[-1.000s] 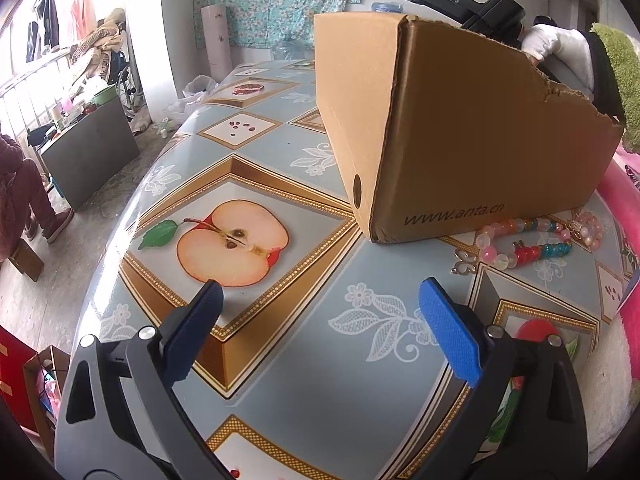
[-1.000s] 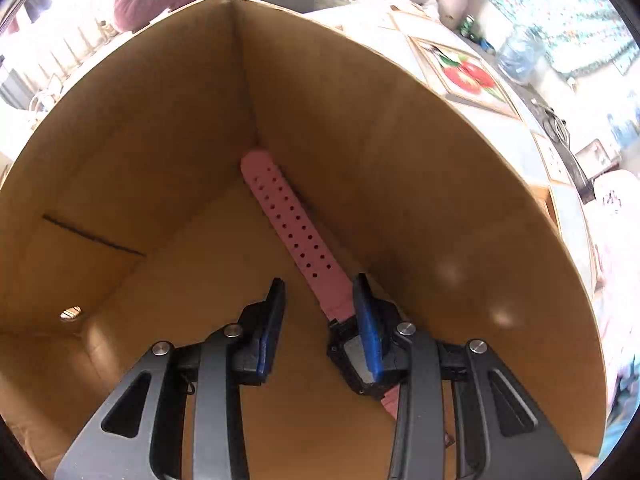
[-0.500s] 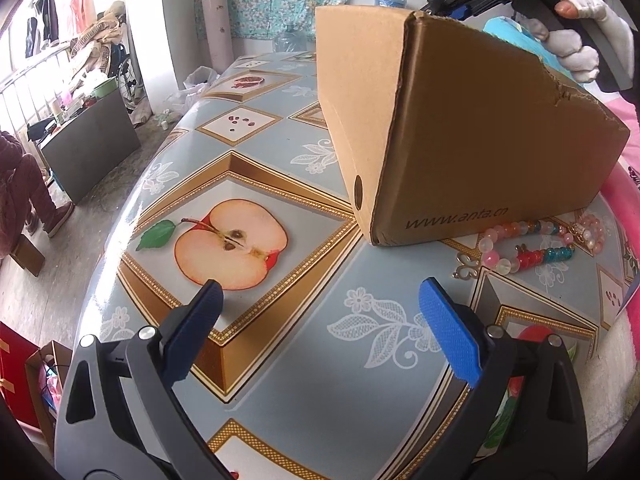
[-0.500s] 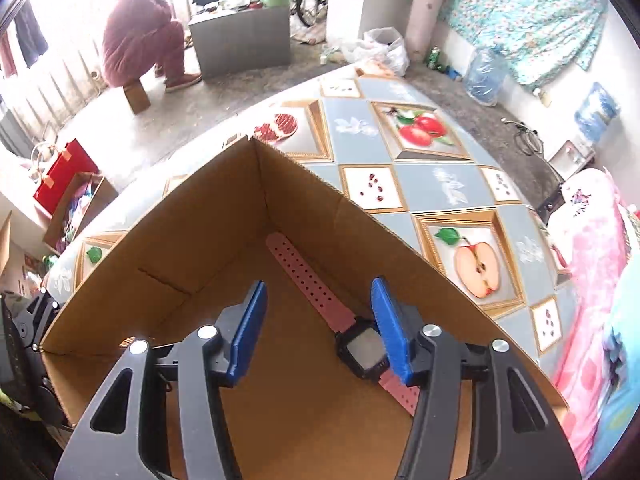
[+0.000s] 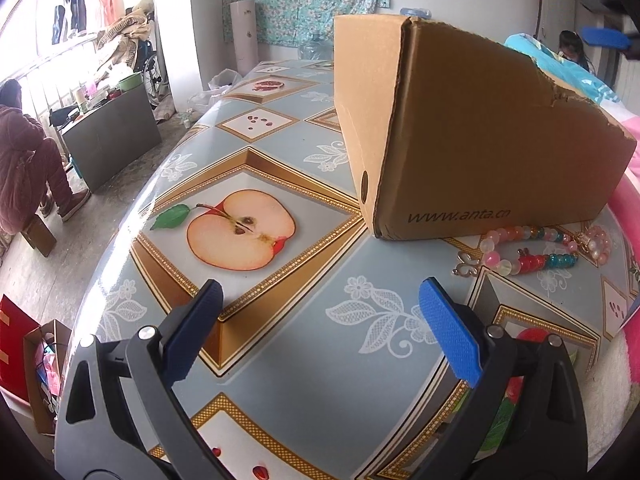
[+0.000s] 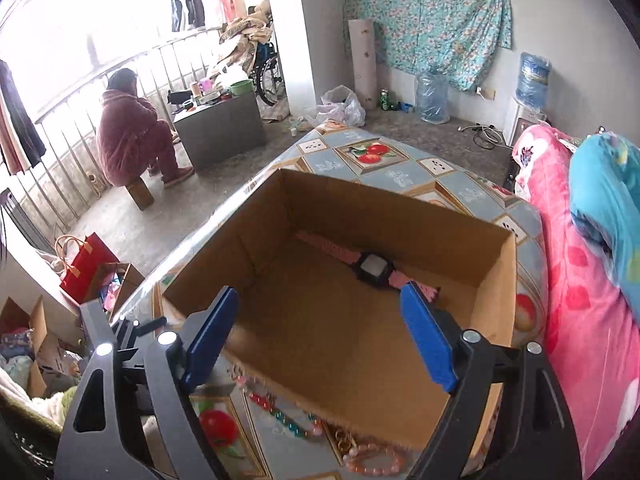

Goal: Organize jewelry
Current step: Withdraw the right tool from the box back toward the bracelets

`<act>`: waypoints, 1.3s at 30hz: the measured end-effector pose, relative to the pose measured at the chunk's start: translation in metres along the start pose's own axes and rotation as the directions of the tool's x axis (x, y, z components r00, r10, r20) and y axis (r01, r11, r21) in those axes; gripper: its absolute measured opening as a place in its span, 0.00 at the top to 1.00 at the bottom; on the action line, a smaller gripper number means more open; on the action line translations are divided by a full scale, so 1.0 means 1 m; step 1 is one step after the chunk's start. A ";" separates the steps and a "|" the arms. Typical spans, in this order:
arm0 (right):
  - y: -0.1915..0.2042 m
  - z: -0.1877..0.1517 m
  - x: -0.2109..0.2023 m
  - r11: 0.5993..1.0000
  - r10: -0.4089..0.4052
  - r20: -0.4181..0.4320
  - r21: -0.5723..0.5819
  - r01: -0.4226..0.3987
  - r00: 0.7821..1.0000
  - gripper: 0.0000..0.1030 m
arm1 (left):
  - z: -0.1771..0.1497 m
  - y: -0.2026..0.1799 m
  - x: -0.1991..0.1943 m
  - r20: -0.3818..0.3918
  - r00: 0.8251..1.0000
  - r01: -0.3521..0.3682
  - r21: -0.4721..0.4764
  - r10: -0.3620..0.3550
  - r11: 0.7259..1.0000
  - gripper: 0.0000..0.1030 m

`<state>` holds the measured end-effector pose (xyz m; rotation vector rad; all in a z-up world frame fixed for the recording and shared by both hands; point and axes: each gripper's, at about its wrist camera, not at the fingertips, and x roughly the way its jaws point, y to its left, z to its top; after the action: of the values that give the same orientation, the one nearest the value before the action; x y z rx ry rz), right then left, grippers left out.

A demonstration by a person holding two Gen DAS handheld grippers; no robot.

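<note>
An open cardboard box (image 5: 480, 132) stands on the fruit-patterned table (image 5: 280, 360). In the right wrist view the box (image 6: 320, 340) holds a pink-strapped watch (image 6: 372, 266) lying on its floor. A multicoloured bead bracelet (image 5: 528, 252) and a pink bead bracelet (image 5: 598, 242) lie on the table against the box's near side; they also show in the right wrist view (image 6: 288, 412). My left gripper (image 5: 320, 328) is open and empty, low over the table. My right gripper (image 6: 320, 328) is open and empty, raised above the box.
A pink blanket (image 6: 580, 300) and a blue one (image 6: 608, 200) lie along the table's right side. A person in a maroon coat (image 6: 132, 132) sits by a grey low table (image 6: 220, 128). Bags and boxes (image 6: 88, 268) stand on the floor at left.
My right gripper has opened, left the pink watch on the box floor, and risen up out of the box. The left gripper has stayed still.
</note>
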<state>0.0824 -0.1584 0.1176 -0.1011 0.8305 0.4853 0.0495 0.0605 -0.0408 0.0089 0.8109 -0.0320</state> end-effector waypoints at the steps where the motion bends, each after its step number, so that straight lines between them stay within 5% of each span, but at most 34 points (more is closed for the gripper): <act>1: 0.002 -0.015 -0.003 1.000 -0.014 -0.014 0.009 0.014 1.000 0.15 | 0.001 0.001 0.001 -0.005 1.000 0.000 -0.001 0.000 1.000 0.08; 8: -0.007 -0.122 0.036 0.985 -0.125 -0.140 0.103 0.140 0.982 0.13 | 0.003 -0.002 0.002 -0.026 0.999 -0.023 -0.024 0.022 0.999 0.08; 13: -0.022 -0.165 0.058 0.954 -0.183 -0.121 0.219 0.206 0.976 0.13 | 0.006 -0.006 0.003 -0.051 0.997 -0.059 -0.056 0.056 0.997 0.07; 17: -0.024 -0.178 0.074 0.932 -0.286 -0.093 0.202 0.300 0.954 0.10 | 0.009 -0.008 0.002 -0.072 0.995 -0.074 -0.068 0.070 0.995 0.07; 22: -0.019 -0.184 0.078 0.924 -0.315 -0.032 0.216 0.314 0.949 0.06 | 0.011 -0.008 0.001 -0.103 0.991 -0.089 -0.082 0.080 0.993 0.07; 39: -0.020 -0.192 0.070 0.943 -0.219 0.090 0.276 0.187 0.972 0.05 | 0.016 -0.012 0.001 -0.110 0.986 -0.139 -0.138 0.125 0.981 0.07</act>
<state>-0.0003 -0.2023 -0.0653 0.0895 0.7510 0.1797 0.0611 0.0486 -0.0307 -0.0739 0.9107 0.1545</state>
